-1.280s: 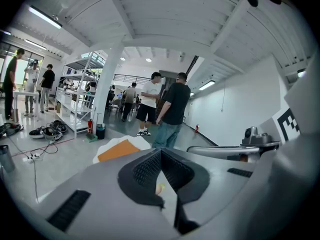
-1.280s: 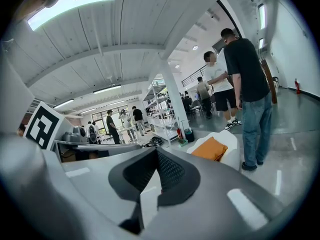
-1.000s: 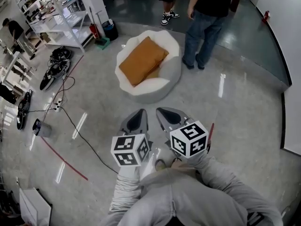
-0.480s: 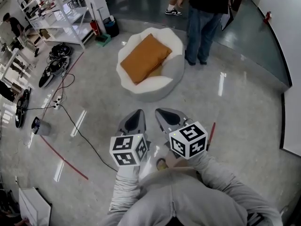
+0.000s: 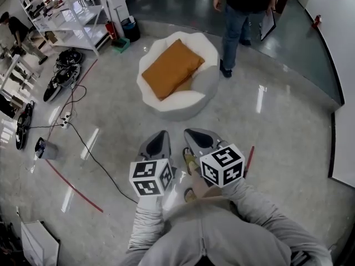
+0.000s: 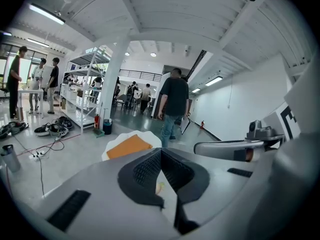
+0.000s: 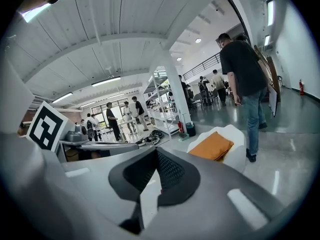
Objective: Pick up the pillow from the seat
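An orange pillow (image 5: 171, 68) lies tilted on a round white seat (image 5: 194, 96) on the floor ahead of me. The same pillow (image 6: 129, 145) shows in the left gripper view, and the pillow (image 7: 211, 145) appears again in the right gripper view. My left gripper (image 5: 158, 142) and right gripper (image 5: 198, 138) hang side by side over the floor, well short of the seat. Both are shut with nothing between the jaws.
A person in a dark shirt and jeans (image 5: 238, 21) walks just beyond the seat. White shelving (image 5: 72, 15), a bin (image 5: 131, 31) and a red extinguisher (image 5: 110, 33) stand at the back left. Cables and gear (image 5: 61, 82) lie on the left floor. A red tape line (image 5: 72, 187) crosses it.
The person beyond the seat has stepped farther away toward the back. Both grippers stay shut and almost in the same place.
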The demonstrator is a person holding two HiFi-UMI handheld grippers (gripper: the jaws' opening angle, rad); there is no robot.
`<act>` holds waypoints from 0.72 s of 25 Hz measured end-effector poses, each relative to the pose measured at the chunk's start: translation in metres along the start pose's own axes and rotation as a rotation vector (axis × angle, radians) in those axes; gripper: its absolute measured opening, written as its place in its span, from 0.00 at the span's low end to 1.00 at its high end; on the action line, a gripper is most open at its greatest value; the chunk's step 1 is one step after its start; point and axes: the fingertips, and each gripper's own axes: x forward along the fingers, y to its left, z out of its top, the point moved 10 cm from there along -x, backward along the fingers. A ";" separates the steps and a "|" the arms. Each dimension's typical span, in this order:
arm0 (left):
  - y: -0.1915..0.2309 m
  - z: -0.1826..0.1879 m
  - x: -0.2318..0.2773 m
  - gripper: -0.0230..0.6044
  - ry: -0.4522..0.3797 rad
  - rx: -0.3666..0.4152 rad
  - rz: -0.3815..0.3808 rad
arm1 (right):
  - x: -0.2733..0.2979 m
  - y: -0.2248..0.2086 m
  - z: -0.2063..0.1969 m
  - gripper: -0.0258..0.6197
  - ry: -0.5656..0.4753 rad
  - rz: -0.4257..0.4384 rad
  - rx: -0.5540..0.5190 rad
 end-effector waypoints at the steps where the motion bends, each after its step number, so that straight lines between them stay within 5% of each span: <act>1: 0.002 0.002 0.005 0.04 0.000 -0.001 0.002 | 0.005 -0.003 0.002 0.04 0.001 0.003 -0.001; 18: 0.051 0.059 0.118 0.04 0.007 -0.002 0.037 | 0.114 -0.087 0.067 0.04 0.003 0.031 -0.026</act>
